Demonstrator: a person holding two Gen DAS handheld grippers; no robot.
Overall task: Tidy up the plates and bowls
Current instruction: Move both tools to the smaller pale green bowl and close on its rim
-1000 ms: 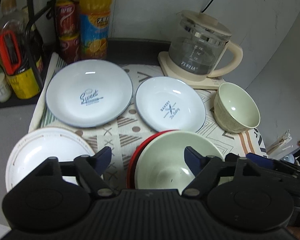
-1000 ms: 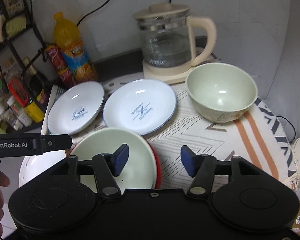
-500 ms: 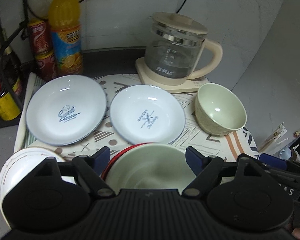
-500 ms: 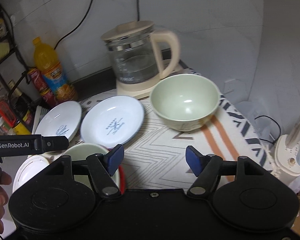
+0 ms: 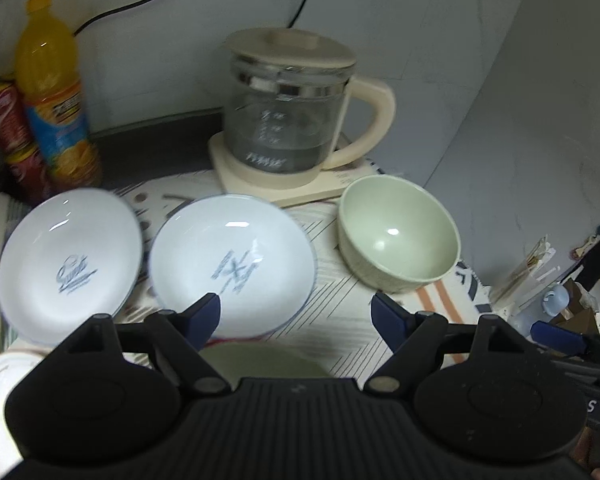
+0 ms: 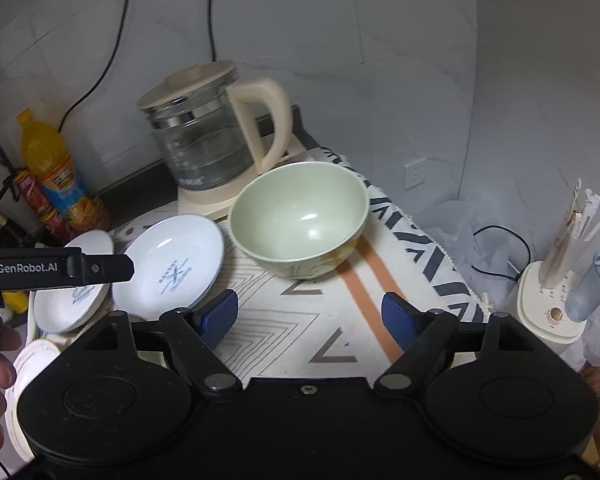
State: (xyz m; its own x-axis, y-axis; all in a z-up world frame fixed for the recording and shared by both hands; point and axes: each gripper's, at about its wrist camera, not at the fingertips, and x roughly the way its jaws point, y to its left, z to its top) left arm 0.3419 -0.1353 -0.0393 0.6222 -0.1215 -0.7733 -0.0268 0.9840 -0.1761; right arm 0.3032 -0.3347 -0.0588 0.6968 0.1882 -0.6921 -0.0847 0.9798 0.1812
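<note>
Left tongs [image 5: 295,312] spread apart and empty above the white plate [image 5: 232,268], right tongs [image 6: 310,316] opening with nothing between them, green bowl [image 6: 300,220] just ahead on the patterned cloth [image 6: 284,328] covering the bench, glass kettle [image 6: 204,148] behind, grey wall [image 6: 380,60] beyond.

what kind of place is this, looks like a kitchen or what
Probably a small home kitchen corner. An electric glass kettle stands on its base by the wall, plates and a green bowl sit on a patterned cloth, and a juice bottle stands at the back.
</note>
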